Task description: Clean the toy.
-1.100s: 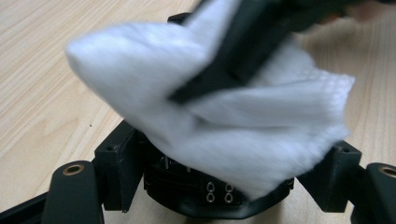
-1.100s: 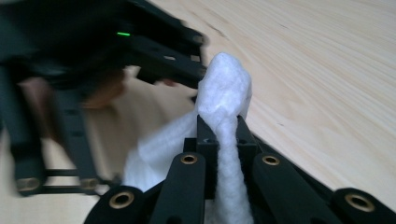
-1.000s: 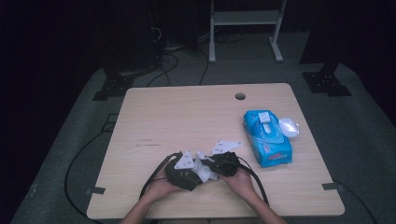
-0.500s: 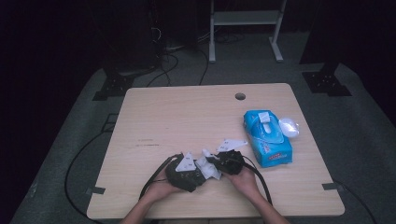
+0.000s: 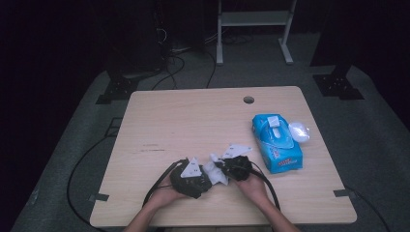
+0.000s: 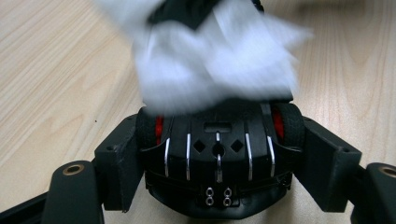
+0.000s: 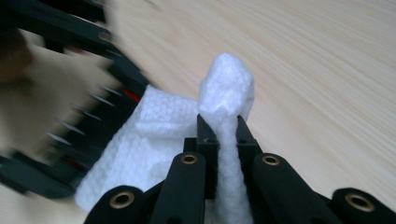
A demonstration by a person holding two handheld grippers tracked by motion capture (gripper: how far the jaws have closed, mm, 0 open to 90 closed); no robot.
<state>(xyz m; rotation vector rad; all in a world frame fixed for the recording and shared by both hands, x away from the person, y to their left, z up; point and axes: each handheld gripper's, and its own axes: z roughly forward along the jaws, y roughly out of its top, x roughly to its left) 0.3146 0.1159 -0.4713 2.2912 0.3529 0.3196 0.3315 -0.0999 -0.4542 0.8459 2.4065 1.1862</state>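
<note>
My left gripper (image 5: 202, 179) (image 6: 222, 175) is shut on a black wheeled device (image 6: 217, 140) with red hubs and metal strips; its jaws clamp both sides just above the wooden table (image 5: 193, 125). A crumpled white wipe (image 5: 215, 172) (image 6: 210, 60) (image 7: 226, 79) lies against the device's far end. My right gripper (image 5: 226, 169) (image 7: 218, 128) is shut on that wipe, with a tuft sticking out past its tips. In the right gripper view the device (image 7: 84, 126) shows blurred at the left, under the wipe's edge.
A blue wipe pack (image 5: 276, 142) lies to the right of my hands, with its white lid (image 5: 298, 130) open beside it. A cable hole (image 5: 248, 100) sits near the table's far edge. Cables trail off the near edge.
The right gripper with the wipe has shifted slightly to the right against the device. The left gripper and the device have kept still.
</note>
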